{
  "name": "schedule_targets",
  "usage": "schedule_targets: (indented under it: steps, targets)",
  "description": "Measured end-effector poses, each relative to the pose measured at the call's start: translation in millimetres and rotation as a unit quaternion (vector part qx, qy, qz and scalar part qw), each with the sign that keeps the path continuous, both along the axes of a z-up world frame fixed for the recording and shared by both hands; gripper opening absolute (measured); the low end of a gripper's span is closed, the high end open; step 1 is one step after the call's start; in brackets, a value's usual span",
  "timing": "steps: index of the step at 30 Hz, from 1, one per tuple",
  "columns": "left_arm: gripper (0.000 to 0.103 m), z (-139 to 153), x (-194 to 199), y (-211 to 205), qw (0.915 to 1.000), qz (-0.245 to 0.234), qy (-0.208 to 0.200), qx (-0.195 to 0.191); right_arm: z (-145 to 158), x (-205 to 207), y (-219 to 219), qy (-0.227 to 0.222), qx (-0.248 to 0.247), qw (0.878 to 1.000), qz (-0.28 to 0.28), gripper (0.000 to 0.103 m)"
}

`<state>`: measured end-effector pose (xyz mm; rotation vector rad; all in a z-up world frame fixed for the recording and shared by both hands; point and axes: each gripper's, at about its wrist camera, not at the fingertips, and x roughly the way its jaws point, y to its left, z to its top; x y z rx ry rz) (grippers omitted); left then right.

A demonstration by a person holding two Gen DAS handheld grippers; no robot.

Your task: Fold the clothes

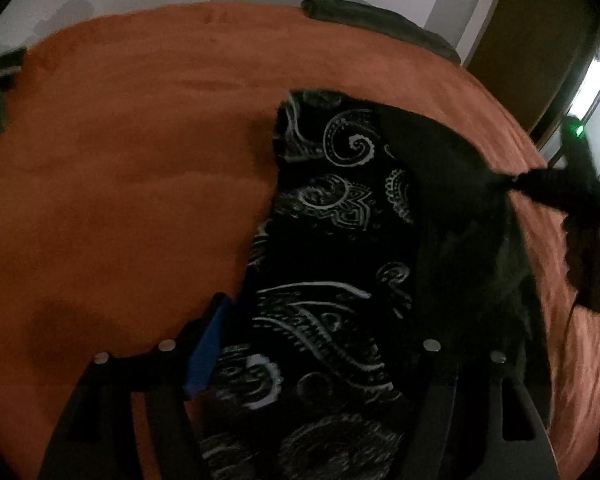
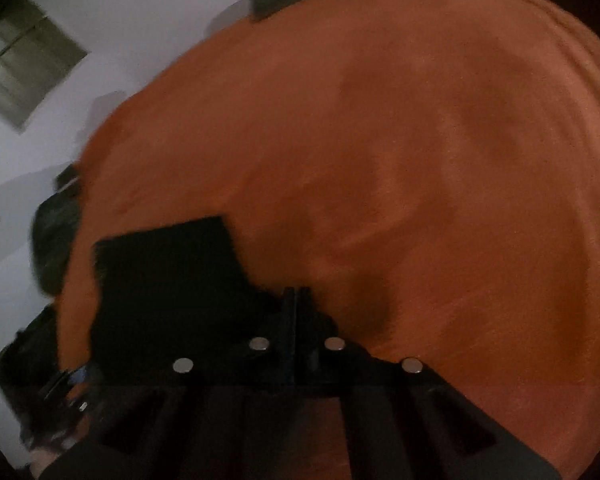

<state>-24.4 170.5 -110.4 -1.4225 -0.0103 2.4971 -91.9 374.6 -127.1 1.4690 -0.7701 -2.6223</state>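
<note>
From the left wrist, the black paisley garment [image 1: 332, 264] lies spread on the orange bedspread [image 1: 120, 160], which serves as the folding surface. The left gripper [image 1: 320, 344] hangs over the garment's near end with its jaws standing wide apart; the patterned cloth runs between and beneath them, but the pads do not press on it, so nothing is held. The blue pad [image 1: 208, 348] of one finger sits just at the garment's edge nearest the bare bedspread, probably lined up to take that edge. At the garment's opposite side a plain black flap rises to a pinched point, and the right gripper [image 1: 556, 188] has that corner pulled up and outward, likely to draw the cloth taut or carry it over for a fold. A dark folded item [image 1: 376, 20] rests at the far edge of the bedspread.

From the right wrist, the right gripper [image 2: 296, 300] has its fingers pressed together, and black cloth [image 2: 164, 280] bunches right up against them on the bedspread [image 2: 420, 160]; the view is blurred, yet the grip reads as clamped on the garment's corner.
</note>
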Motion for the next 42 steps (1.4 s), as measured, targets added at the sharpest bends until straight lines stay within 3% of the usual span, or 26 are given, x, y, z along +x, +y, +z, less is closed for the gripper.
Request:
schedule_targets:
  steps: [2,5,8,11,14,15,16,19,21,24,26,30,34,37,38,42]
  targets:
    - [0.069,15.0,-0.8,0.1,0.9996,0.000,0.017,-0.024,10.5,3.2,4.9,0.015,0.000,1.000,-0.010,0.004]
    - [0.069,54.2,-8.9,9.9,0.9984,-0.019,0.052,-0.001,38.6,16.7,-10.0,0.074,-0.035,0.997,0.002,0.004]
    - [0.070,74.5,-28.3,39.1,0.9962,-0.052,0.067,0.019,47.7,22.0,-41.0,0.095,-0.053,0.994,0.028,0.009]
    - [0.070,68.8,-51.3,77.1,0.9944,-0.084,0.060,0.021,24.3,37.0,-36.0,0.056,-0.066,0.996,0.017,0.009]
    - [0.070,43.9,-77.3,112.2,0.9936,-0.097,0.051,-0.031,-17.3,41.8,-46.4,0.004,-0.086,0.996,0.012,0.010]
    - [0.070,39.0,-85.7,116.3,0.9939,-0.095,0.043,-0.037,-21.7,45.5,-48.4,0.005,-0.085,0.996,0.010,0.010]
    - [0.070,34.2,-94.1,117.4,0.9946,-0.090,0.035,-0.039,-23.0,50.3,-53.8,0.013,-0.080,0.997,0.011,0.011]
    - [0.070,31.4,-112.0,108.2,0.9970,-0.075,0.017,-0.015,-13.4,67.7,-69.6,0.037,-0.073,0.996,0.037,0.026]
    - [0.070,29.6,-119.0,105.3,0.9966,-0.082,0.012,-0.001,-6.2,85.2,-80.4,0.053,-0.079,0.994,0.045,0.026]
    - [0.070,13.4,-129.3,110.8,0.9948,-0.092,0.012,-0.041,-2.5,111.4,-86.1,0.067,-0.104,0.990,0.062,0.026]
    - [0.070,2.3,-137.6,109.6,0.9939,-0.089,0.007,-0.065,-12.6,126.2,-94.2,0.044,-0.112,0.990,0.077,0.026]
    - [0.070,-3.9,-152.5,88.7,0.9977,-0.057,-0.014,-0.035,-30.6,149.6,-125.7,0.023,-0.137,0.984,0.110,0.026]
    - [0.070,11.4,-141.6,77.3,0.9980,-0.057,-0.005,-0.026,-22.6,170.7,-162.7,0.022,-0.149,0.972,0.182,0.026]
    - [0.070,28.5,-123.7,64.9,0.9978,-0.062,0.007,-0.020,-5.7,182.5,-175.8,0.044,-0.085,0.978,0.186,0.027]
    - [0.070,36.1,-110.4,56.5,0.9976,-0.066,0.014,-0.015,-0.1,184.7,-181.4,0.051,-0.059,0.979,0.188,0.033]
    - [0.070,39.9,-67.5,35.8,0.9963,-0.085,0.007,0.000,6.4,189.9,-200.6,0.067,0.024,0.976,0.206,0.038]
